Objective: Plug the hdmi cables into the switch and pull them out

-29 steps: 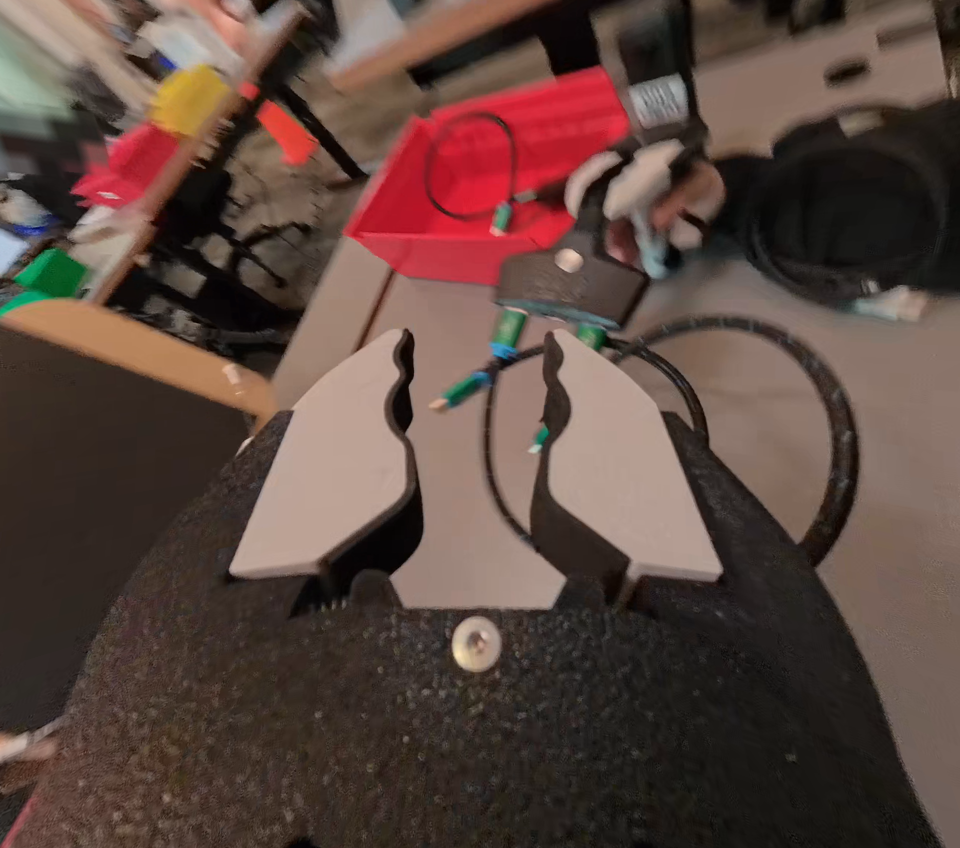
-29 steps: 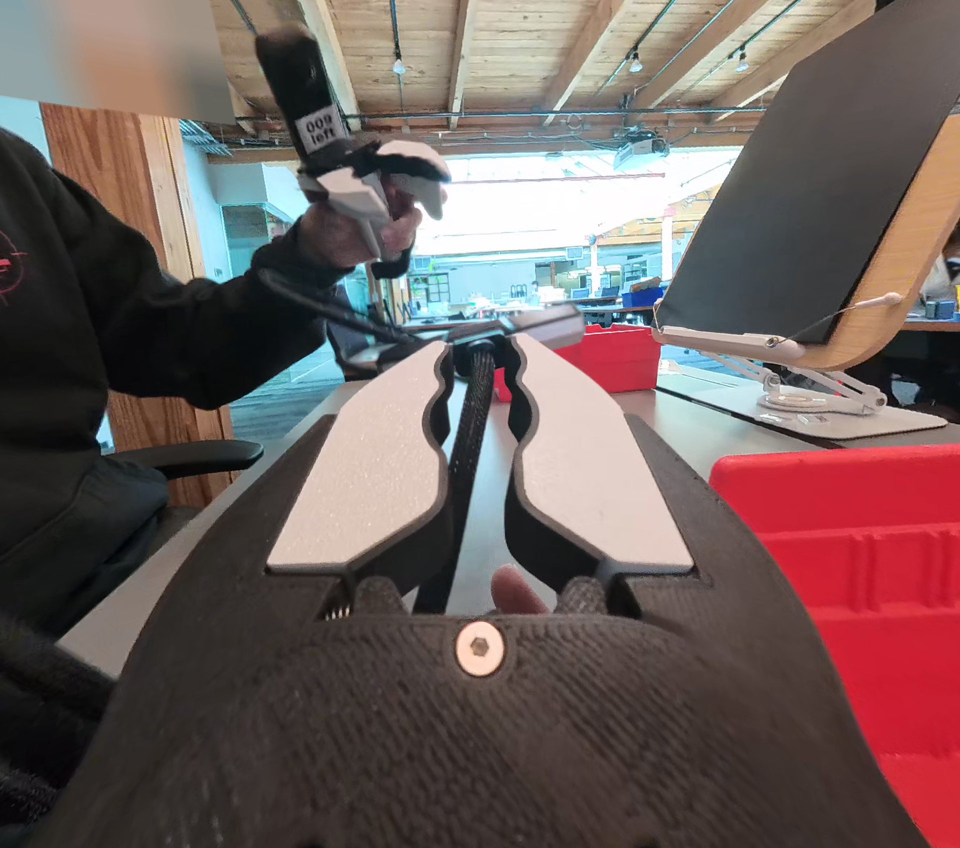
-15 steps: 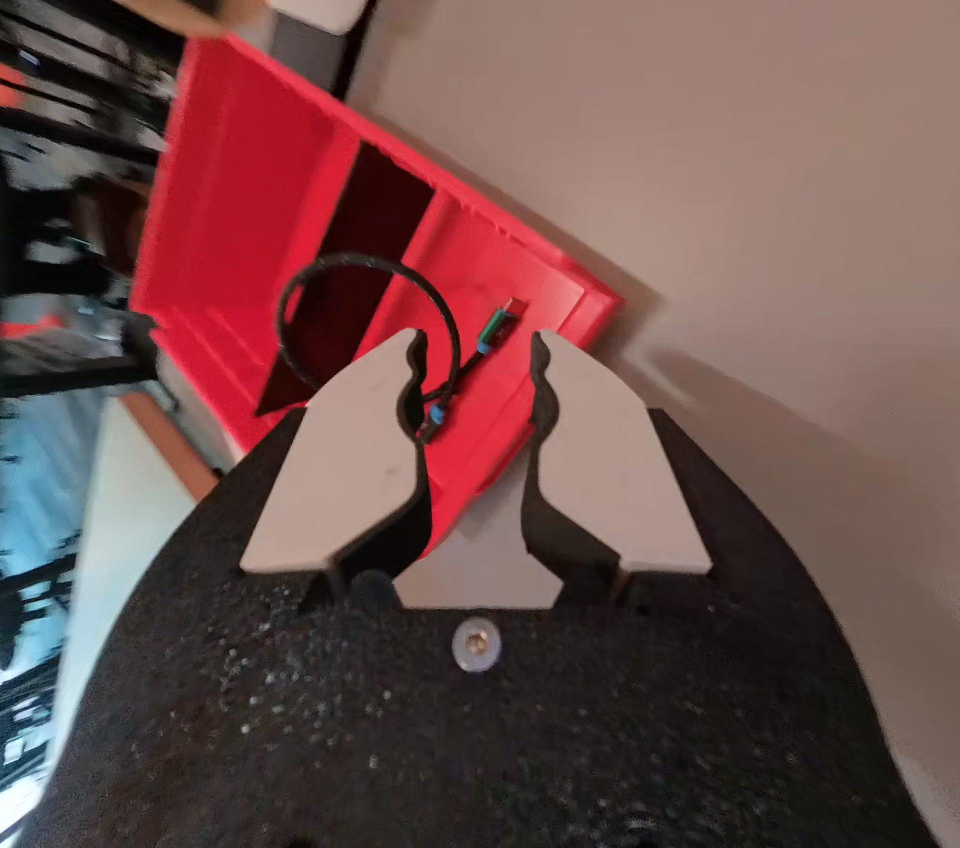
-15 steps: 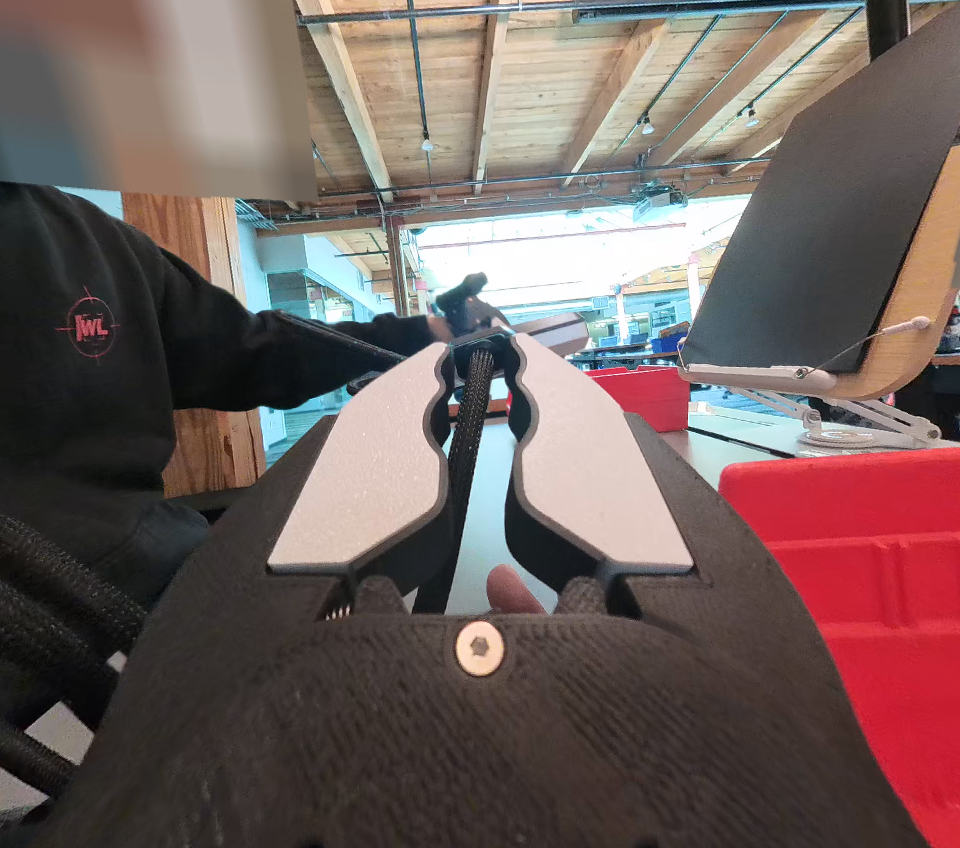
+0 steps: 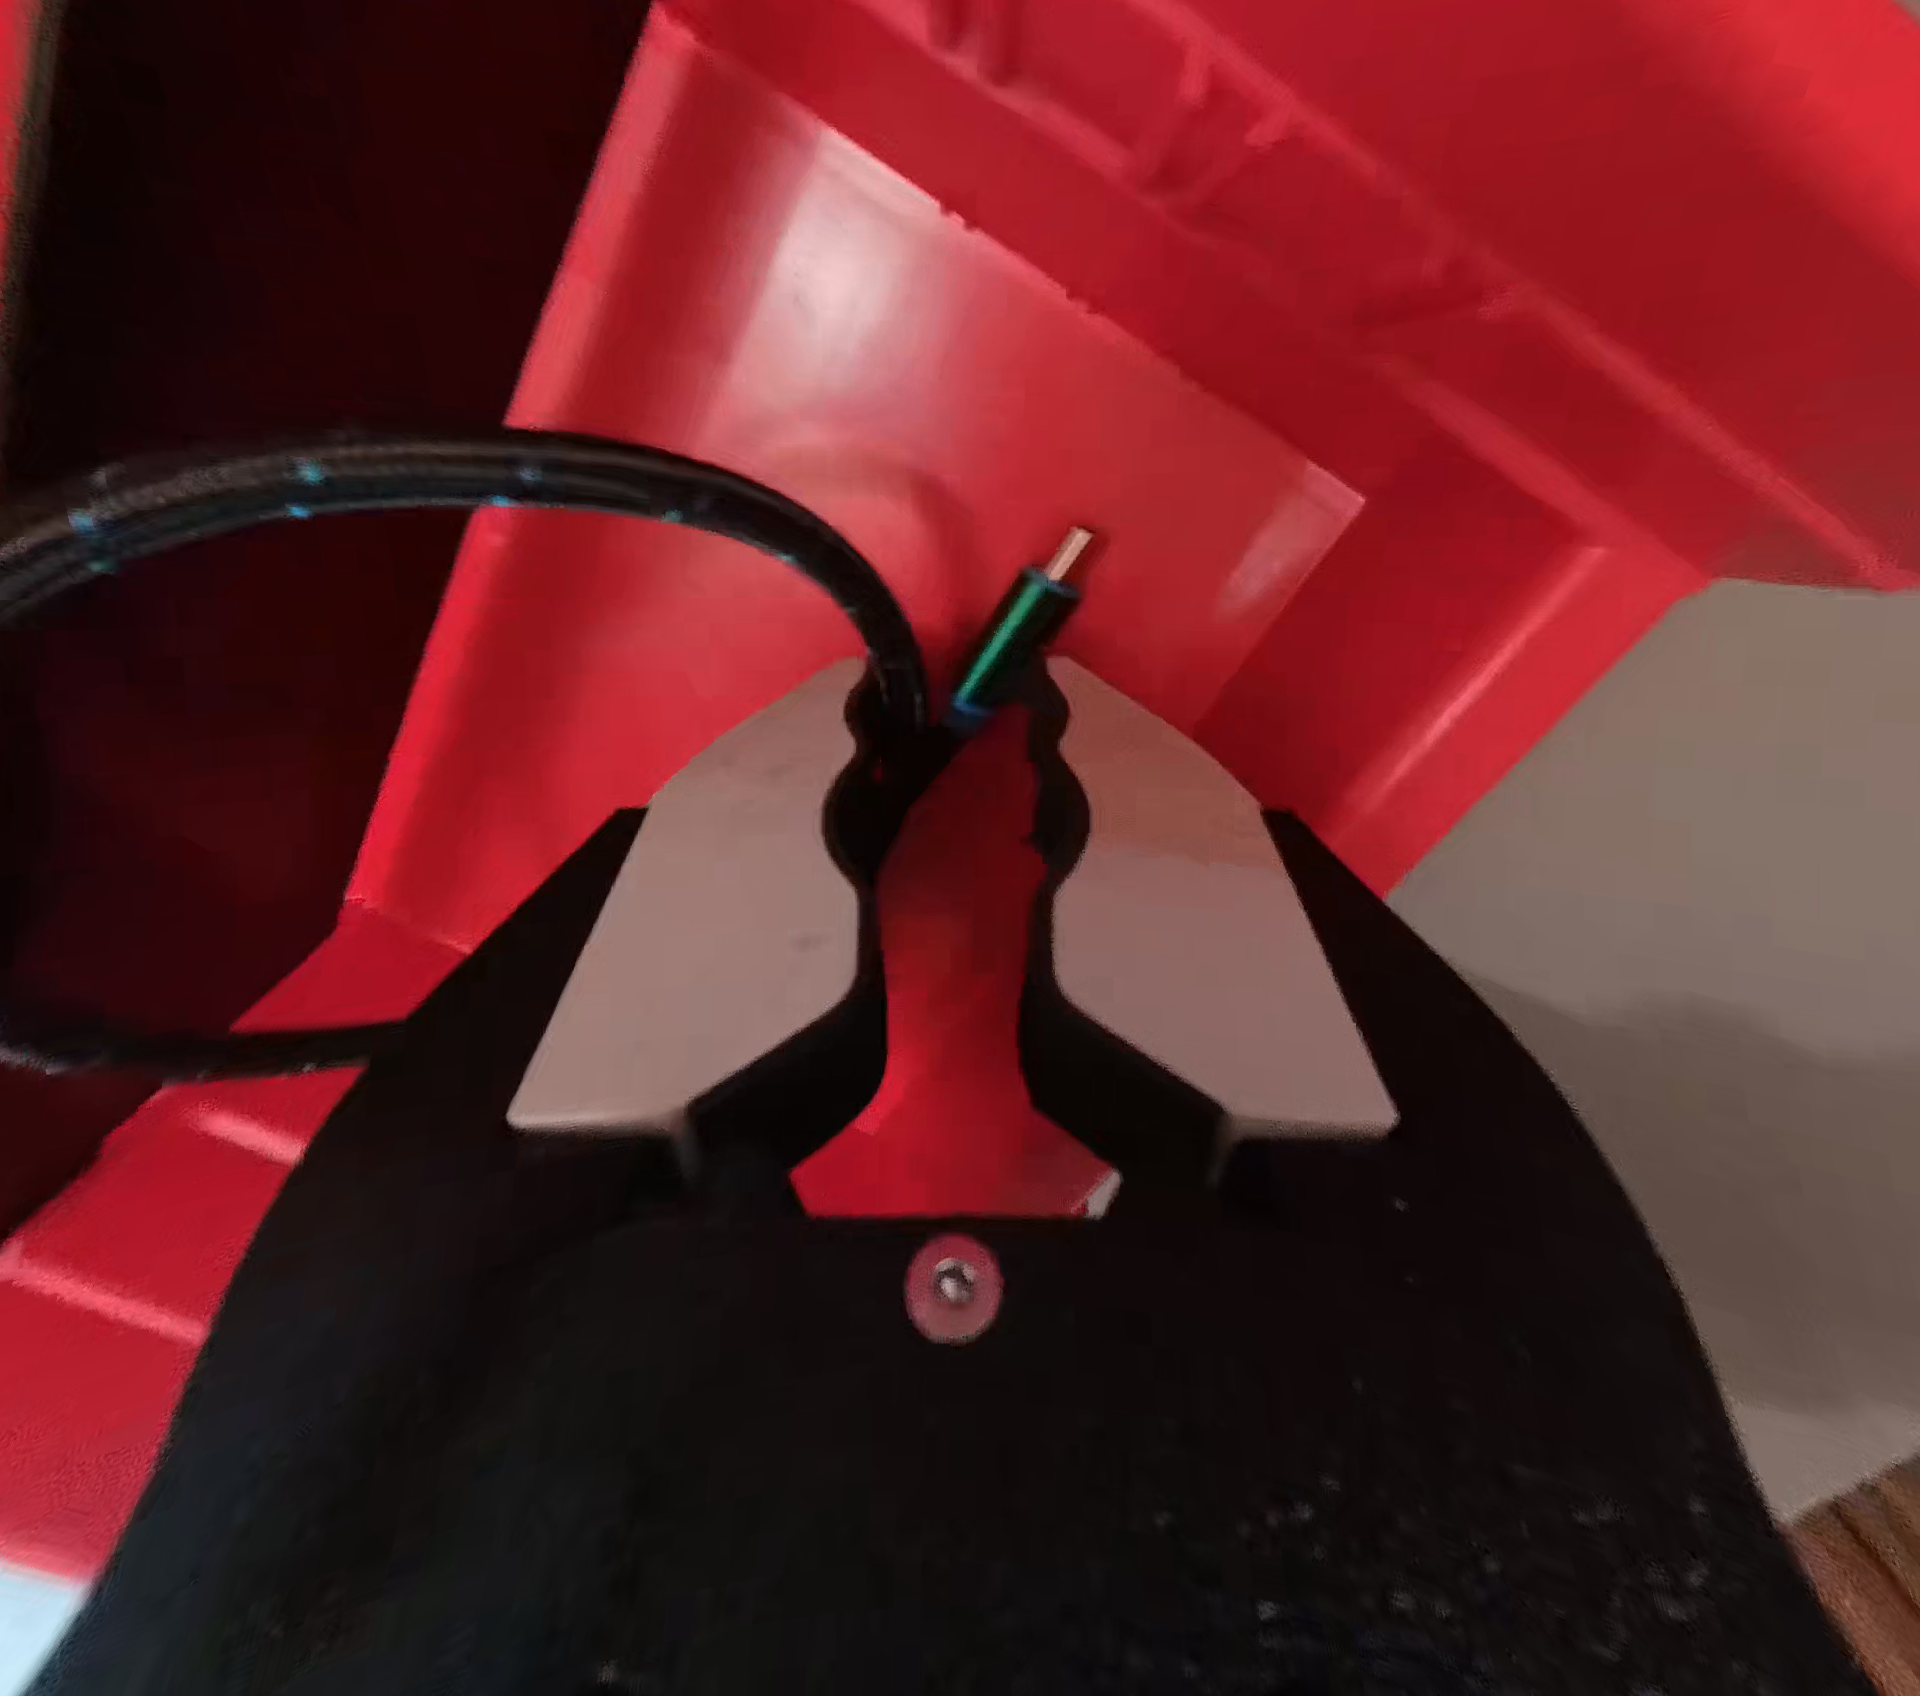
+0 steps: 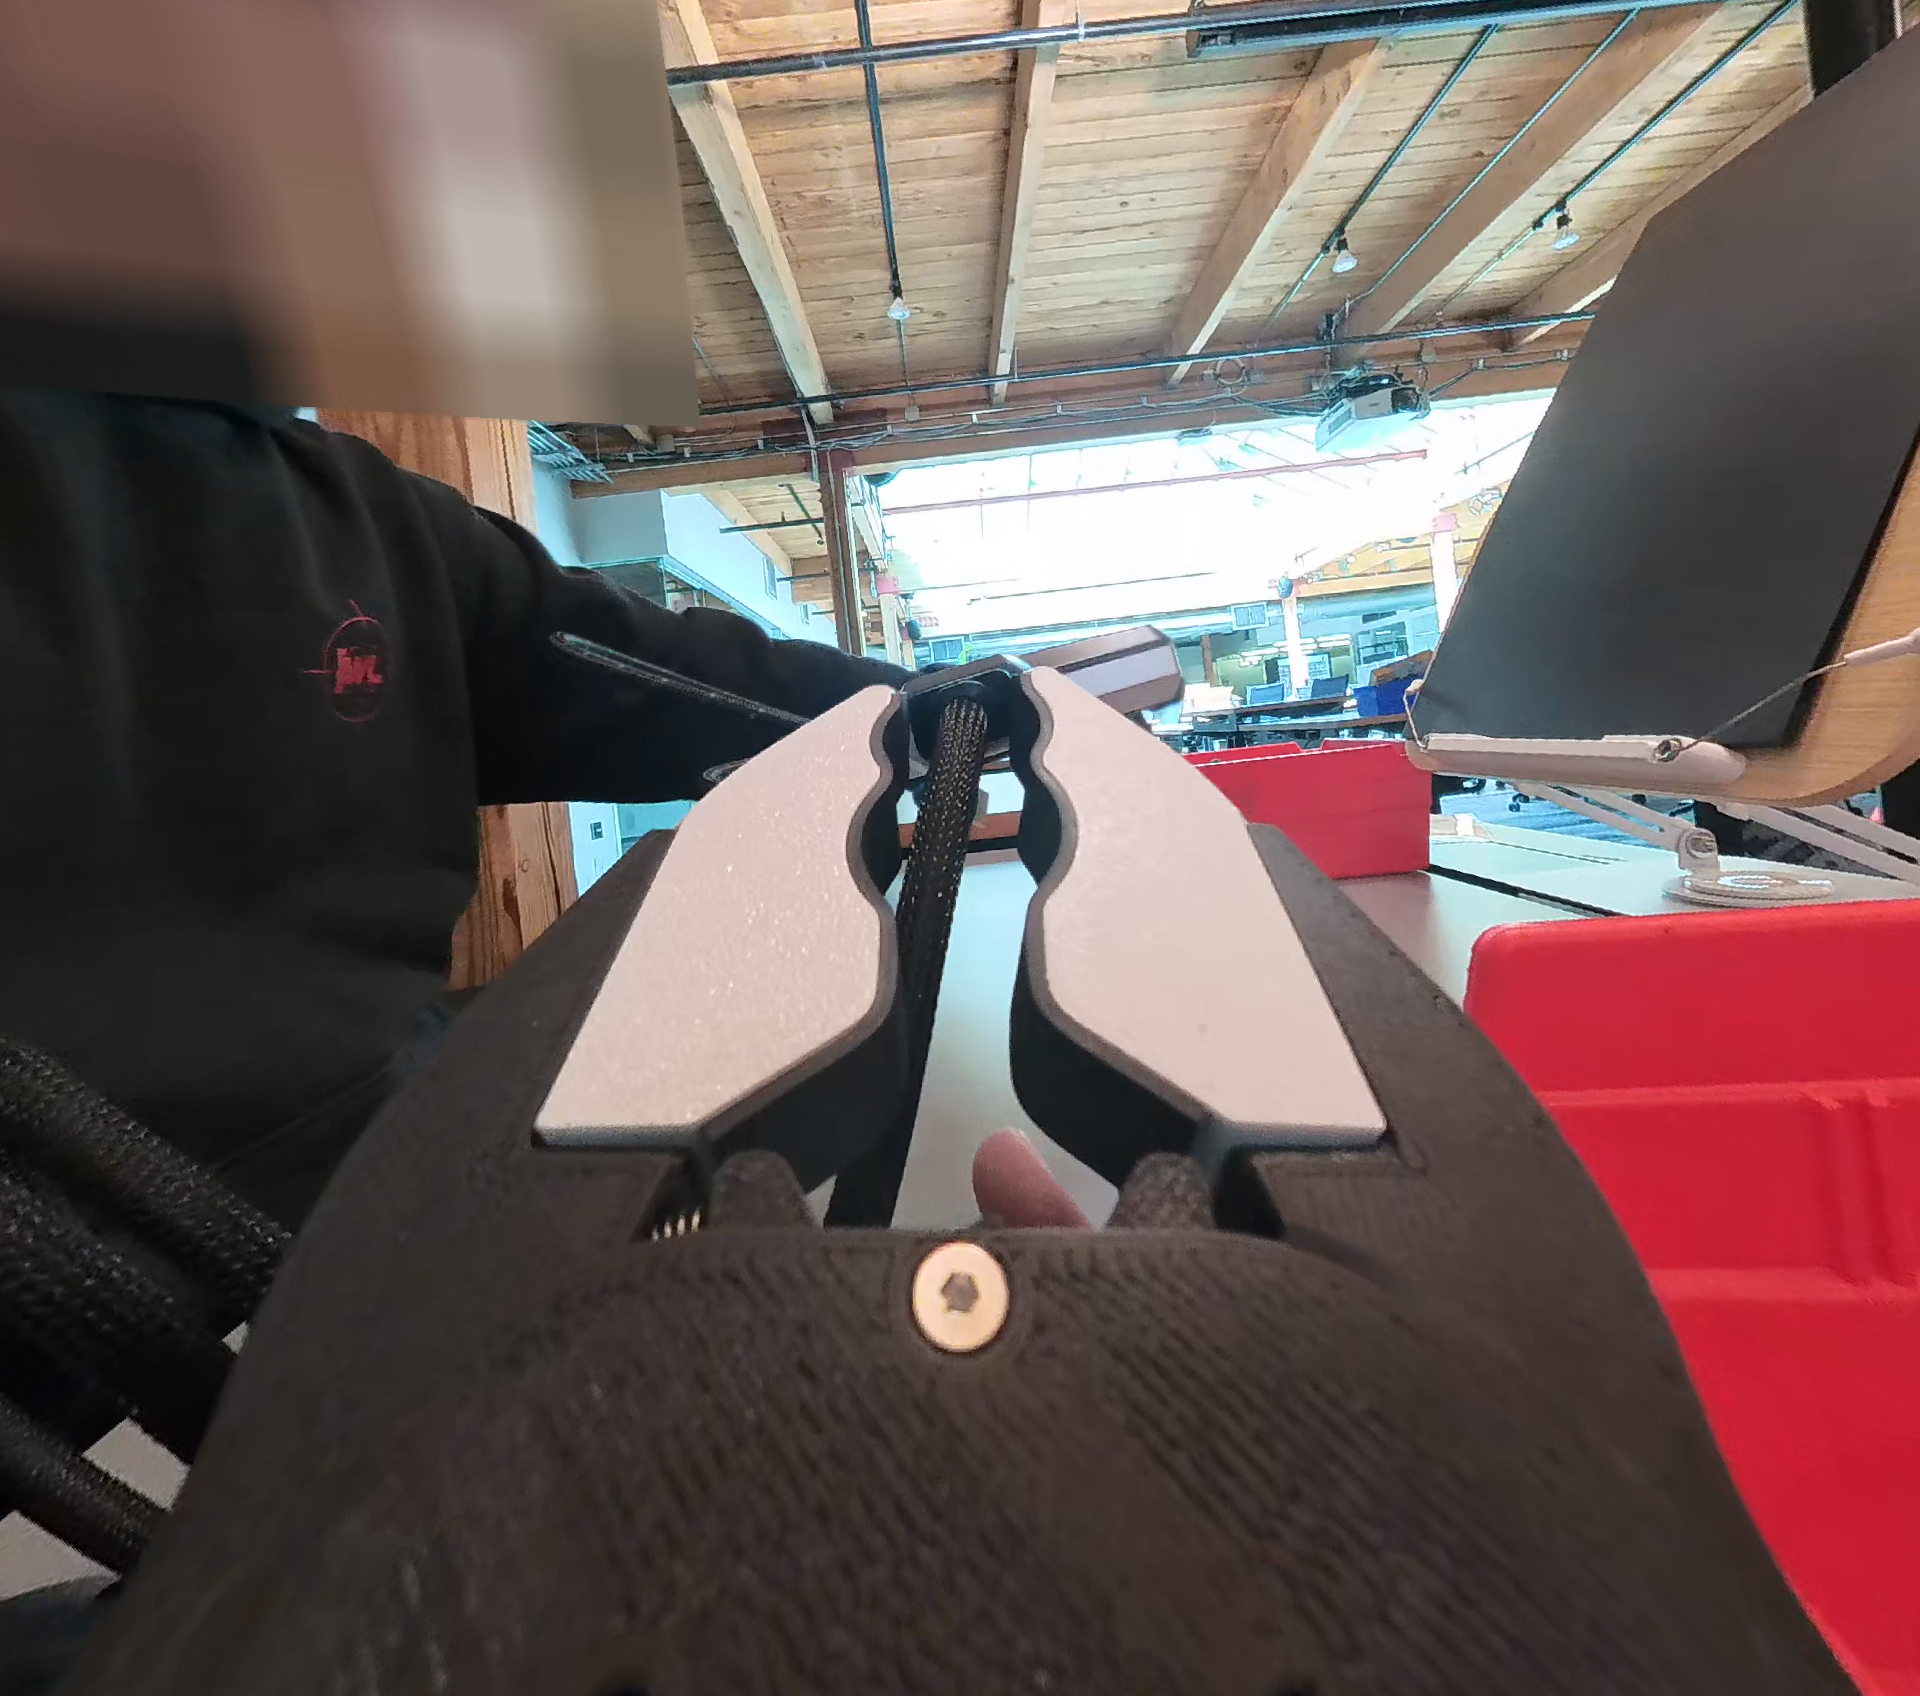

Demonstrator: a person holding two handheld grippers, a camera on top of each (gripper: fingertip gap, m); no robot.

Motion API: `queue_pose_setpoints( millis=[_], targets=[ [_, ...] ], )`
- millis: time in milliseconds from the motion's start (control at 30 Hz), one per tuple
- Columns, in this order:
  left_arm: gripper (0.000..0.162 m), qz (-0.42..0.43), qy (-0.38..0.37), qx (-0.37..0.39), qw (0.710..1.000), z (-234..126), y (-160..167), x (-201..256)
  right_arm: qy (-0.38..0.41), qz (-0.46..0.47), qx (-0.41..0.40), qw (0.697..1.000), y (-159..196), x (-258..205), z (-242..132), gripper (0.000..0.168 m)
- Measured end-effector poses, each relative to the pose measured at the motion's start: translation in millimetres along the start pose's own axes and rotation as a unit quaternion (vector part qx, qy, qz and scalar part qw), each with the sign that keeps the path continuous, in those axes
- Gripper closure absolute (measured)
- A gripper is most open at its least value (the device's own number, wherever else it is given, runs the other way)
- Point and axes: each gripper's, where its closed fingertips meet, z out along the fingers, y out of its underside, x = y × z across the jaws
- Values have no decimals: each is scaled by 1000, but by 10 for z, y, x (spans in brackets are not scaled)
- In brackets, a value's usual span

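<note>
A: What does the left gripper [image 5: 951, 711] do?

B: It hangs over the red bin [image 5: 1299, 212], pointing down into it. Its fingertips [image 5: 1049, 716] stand a little apart, with the braided black cable [image 5: 540, 477] and its green plug [image 5: 1003, 644] between them. Whether they already pinch the cable, one cannot tell; the view is blurred. The plug's metal end points to the bin's inner corner.

A: And the right gripper [image 6: 961, 711]?

B: Its fingers are pressed on the black plug [image 6: 961, 690] of a thick braided cable [image 6: 935, 857], which runs back between them. The plug sits at the switch [image 6: 1101, 659], a flat box held up above the table [image 6: 1455, 919]; how deep it sits is hidden.

A: What is around?

B: A person's black sleeve [image 6: 665, 690] reaches behind the fingers. Another red bin [image 6: 1714, 1127] lies to the right, and a dark board on a white stand [image 6: 1683, 503] leans farther back.
</note>
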Motion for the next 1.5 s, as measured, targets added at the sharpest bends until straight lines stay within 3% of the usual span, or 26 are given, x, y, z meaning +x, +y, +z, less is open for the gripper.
queue_pose_setpoints(
  millis=[33, 133, 200, 333, 433, 500, 667, 800, 933, 1033, 1133, 1200, 1233, 1300, 1333, 1400, 1500],
  targets=[
    [137, -6, 9, -14, 1000, 49, 20, 12, -1, 1, 0, 1000, -1, -2, 0, 150],
    [137, -20, 19, -42, 999, 113, 50, 13, -4, 3, 1, 1000, 1, -3, 1, 150],
    [146, -20, -3, -44, 999, 102, 52, -39, -5, 3, -1, 1000, 4, -6, 4, 150],
    [148, -11, -97, 62, 993, -229, -150, -182, -3, -2, 1, 1000, 1, -9, 1, 150],
    [148, -17, -177, 209, 962, -800, -472, -99, -4, -2, -3, 1000, 9, -15, 9, 150],
    [148, 6, -209, 298, 931, -1153, -708, 188, -4, -3, -4, 1000, 14, -15, 12, 150],
    [149, 85, -317, 363, 872, -1576, -1147, 1020, -9, -3, -10, 1000, 31, -31, 27, 150],
    [149, 106, -374, 363, 847, -1490, -1502, 1579, -11, -5, -11, 1000, 37, -48, 33, 150],
    [148, 135, -433, 291, 842, -915, -1736, 1893, -7, -10, -14, 1000, 36, -46, 29, 150],
    [150, 138, -349, 278, 884, -317, -1857, 2192, -5, -11, -12, 1000, 32, -47, 25, 150],
    [151, 113, -212, 266, 933, -40, -1886, 2480, -6, -11, -11, 1000, 30, -56, 24, 150],
    [150, 98, -66, 236, 965, -30, -1865, 2760, -9, -10, -11, 1000, 28, -59, 25, 150],
    [151, 94, 55, 212, 971, -52, -1813, 3019, -11, -10, -11, 1000, 27, -59, 28, 150],
    [150, 77, 302, 146, 939, -228, -1675, 3506, -15, -8, -11, 1000, 27, -65, 32, 150],
    [150, 65, 362, 138, 919, -277, -1688, 3580, -16, -8, -11, 1000, 27, -68, 33, 150],
    [149, 57, 431, 99, 895, -221, -1646, 3610, -17, -10, -12, 1000, 26, -76, 32, 150],
    [140, 43, 419, 38, 906, 48, -1588, 3483, -17, -10, -13, 1000, 32, -85, 31, 150]
  ],
)
